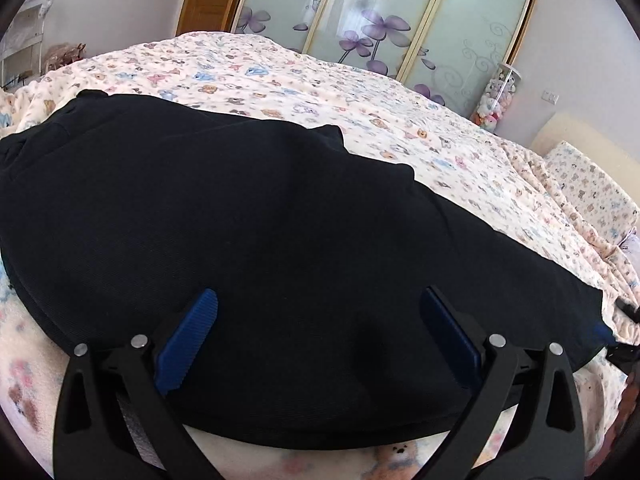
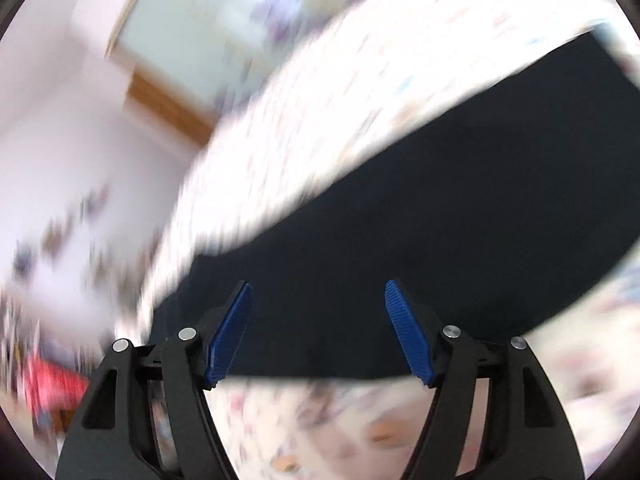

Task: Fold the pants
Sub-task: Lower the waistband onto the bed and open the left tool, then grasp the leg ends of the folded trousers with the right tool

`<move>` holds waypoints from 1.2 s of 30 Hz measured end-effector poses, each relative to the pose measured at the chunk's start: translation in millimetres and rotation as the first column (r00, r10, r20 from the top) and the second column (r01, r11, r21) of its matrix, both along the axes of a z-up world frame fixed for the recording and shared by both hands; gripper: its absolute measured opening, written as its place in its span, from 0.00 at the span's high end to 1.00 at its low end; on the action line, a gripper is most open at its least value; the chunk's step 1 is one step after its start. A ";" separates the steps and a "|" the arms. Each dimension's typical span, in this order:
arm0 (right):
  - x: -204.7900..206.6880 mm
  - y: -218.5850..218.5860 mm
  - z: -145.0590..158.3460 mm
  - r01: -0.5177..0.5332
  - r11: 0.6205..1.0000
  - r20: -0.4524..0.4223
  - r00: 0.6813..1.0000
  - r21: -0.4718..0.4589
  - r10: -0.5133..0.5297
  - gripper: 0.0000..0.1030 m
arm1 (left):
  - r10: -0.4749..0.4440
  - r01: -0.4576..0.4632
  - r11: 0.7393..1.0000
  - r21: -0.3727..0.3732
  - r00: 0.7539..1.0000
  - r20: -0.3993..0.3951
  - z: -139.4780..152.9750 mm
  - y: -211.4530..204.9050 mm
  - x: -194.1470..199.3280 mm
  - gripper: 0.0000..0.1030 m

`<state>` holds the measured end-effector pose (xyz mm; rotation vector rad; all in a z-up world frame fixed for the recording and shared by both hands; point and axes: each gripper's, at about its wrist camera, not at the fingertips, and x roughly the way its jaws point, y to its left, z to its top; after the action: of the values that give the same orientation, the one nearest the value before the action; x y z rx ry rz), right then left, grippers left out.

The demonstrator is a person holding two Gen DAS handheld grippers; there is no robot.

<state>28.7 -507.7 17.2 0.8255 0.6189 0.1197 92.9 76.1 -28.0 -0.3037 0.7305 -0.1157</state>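
Note:
Dark navy pants (image 1: 248,216) lie spread flat across a bed, one layer folded over another, with a stepped edge at the far side. My left gripper (image 1: 320,300) hovers over their near edge, jaws wide open with blue ribbed pads (image 1: 192,340) and nothing between them. In the blurred right wrist view the same pants (image 2: 460,208) run diagonally over the bedspread. My right gripper (image 2: 318,292) is open above their end, with no cloth between its blue pads (image 2: 408,332).
The bedspread (image 1: 320,92) is cream with small bear prints. A pillow (image 1: 592,188) lies at the right. Sliding wardrobe doors (image 1: 380,24) with purple flowers stand behind the bed, beside a clear tube of plush toys (image 1: 496,96). Something red (image 2: 52,384) lies off the bed, blurred.

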 end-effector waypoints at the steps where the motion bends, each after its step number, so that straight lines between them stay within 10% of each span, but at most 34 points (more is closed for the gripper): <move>1: -8.3 -15.8 1.3 0.068 0.998 0.018 0.998 0.013 -0.068 0.31 | 0.000 0.000 1.000 0.000 1.000 0.000 -0.8 0.4 1.6 0.02; 5: -37.3 -86.9 -9.2 0.304 0.951 0.048 0.950 0.057 -0.307 0.29 | 0.003 -0.003 1.000 0.017 1.000 -0.007 1.0 -1.2 5.8 0.02; 8: -24.9 -108.6 -53.3 0.259 0.964 -0.199 0.950 0.066 -0.242 0.36 | 0.005 -0.005 1.000 0.027 1.000 -0.014 2.1 -2.1 5.6 0.02; 14: -69.2 -124.7 -24.4 0.373 0.906 -0.024 0.926 0.198 -0.376 0.38 | 0.009 -0.008 0.999 0.048 1.000 -0.020 0.5 -11.3 12.6 0.02; 25: -45.0 -124.5 -52.2 0.443 0.886 -0.204 0.888 0.140 -0.412 0.39 | 0.007 -0.006 0.999 0.048 1.000 -0.018 0.1 -11.0 13.5 0.02; 32: -27.5 -128.5 -55.5 0.486 0.869 -0.152 0.870 0.097 -0.469 0.40 | 0.004 -0.004 0.999 0.042 1.000 -0.014 0.2 -10.5 13.5 0.02; 36: -23.8 -130.5 -57.4 0.493 0.869 -0.146 0.863 0.038 -0.483 0.65 | 0.004 -0.004 0.999 0.041 1.000 -0.014 0.2 -10.4 13.7 0.02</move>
<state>4.8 -638.2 -40.1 1.0465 0.5126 -0.3824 106.5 65.7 -27.8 -0.2667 0.7456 -0.0948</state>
